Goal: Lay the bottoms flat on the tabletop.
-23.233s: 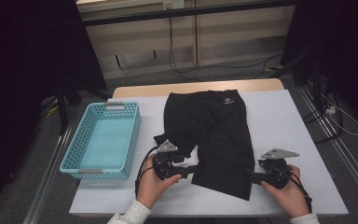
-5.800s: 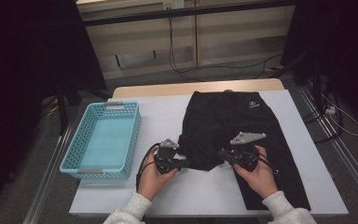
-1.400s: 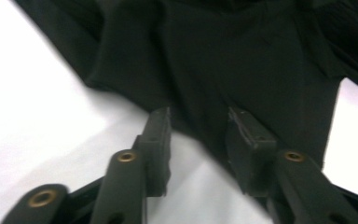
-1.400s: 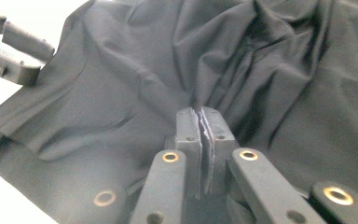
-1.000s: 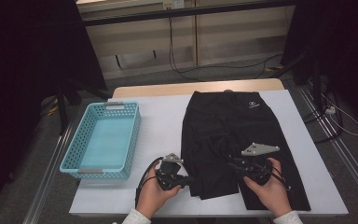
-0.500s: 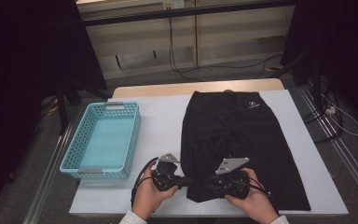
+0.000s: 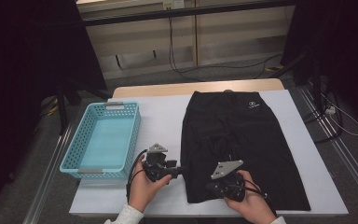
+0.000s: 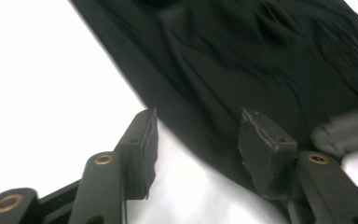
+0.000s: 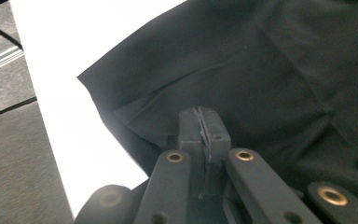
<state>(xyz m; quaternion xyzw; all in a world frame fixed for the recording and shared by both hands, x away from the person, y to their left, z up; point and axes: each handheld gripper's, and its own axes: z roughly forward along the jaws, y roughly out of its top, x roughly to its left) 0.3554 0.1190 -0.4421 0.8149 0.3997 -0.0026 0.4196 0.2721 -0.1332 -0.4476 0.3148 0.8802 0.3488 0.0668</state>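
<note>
A black garment (image 7: 242, 135) with a small white logo lies flat on the white table (image 7: 163, 116). My left gripper (image 7: 179, 171) sits at the garment's left edge, low on the table. In the left gripper view it (image 8: 196, 126) is open, and the garment's edge (image 8: 261, 56) runs between the jaws. My right gripper (image 7: 209, 186) rests on the garment near its front left corner and points left. In the right gripper view it (image 9: 201, 123) is shut over the dark cloth (image 9: 284, 70). I cannot tell whether cloth is pinched between the pads.
A turquoise plastic basket (image 7: 133, 135) with nothing in it stands on the left part of the table. Bare white table lies between basket and garment. The table's front edge is just behind both hands. Cables lie on the floor beyond the table.
My right gripper has moved left across the garment's lower part, from the right side toward the front left corner. The left gripper has stayed at the left edge.
</note>
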